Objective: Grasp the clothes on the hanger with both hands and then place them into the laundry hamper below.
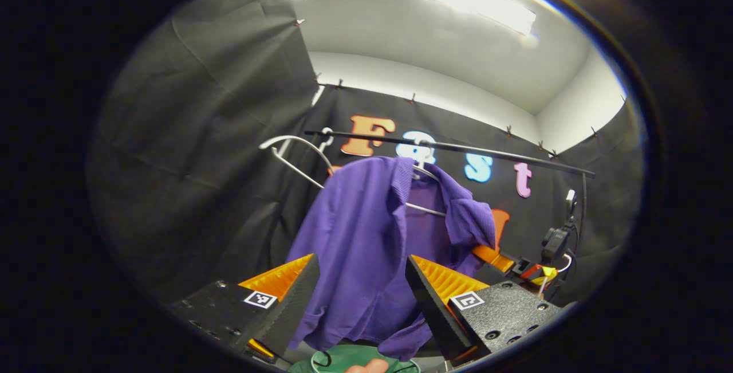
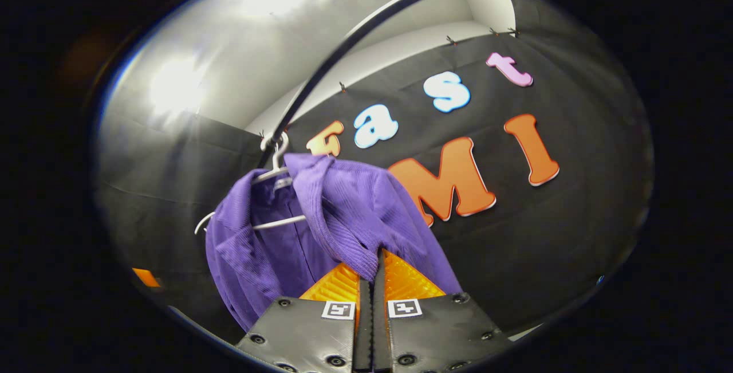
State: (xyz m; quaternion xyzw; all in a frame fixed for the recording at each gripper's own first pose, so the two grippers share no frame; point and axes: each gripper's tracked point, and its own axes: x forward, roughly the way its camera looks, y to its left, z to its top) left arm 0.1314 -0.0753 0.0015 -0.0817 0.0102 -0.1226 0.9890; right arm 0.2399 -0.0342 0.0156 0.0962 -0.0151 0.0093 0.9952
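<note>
A purple shirt (image 1: pixel 355 230) hangs on a white hanger (image 1: pixel 426 173) from a black rail (image 1: pixel 487 152). My left gripper (image 1: pixel 361 261) is open, its fingers standing to either side of the shirt's lower front, with the cloth hanging just beyond them. In the right gripper view, my right gripper (image 2: pixel 369 261) is shut on a fold of the purple shirt (image 2: pixel 355 207) below the collar, under the hanger (image 2: pixel 279 223). The right gripper (image 1: pixel 492 255) also shows at the shirt's far shoulder in the left gripper view. The green laundry hamper (image 1: pixel 343 358) sits below the shirt.
An empty white hanger (image 1: pixel 298 161) hangs at the left end of the rail. A black device with cables (image 1: pixel 555 241) is mounted by the rail's right post. A fingertip (image 1: pixel 366 367) shows at the bottom edge. The rail (image 2: pixel 343 46) arcs overhead.
</note>
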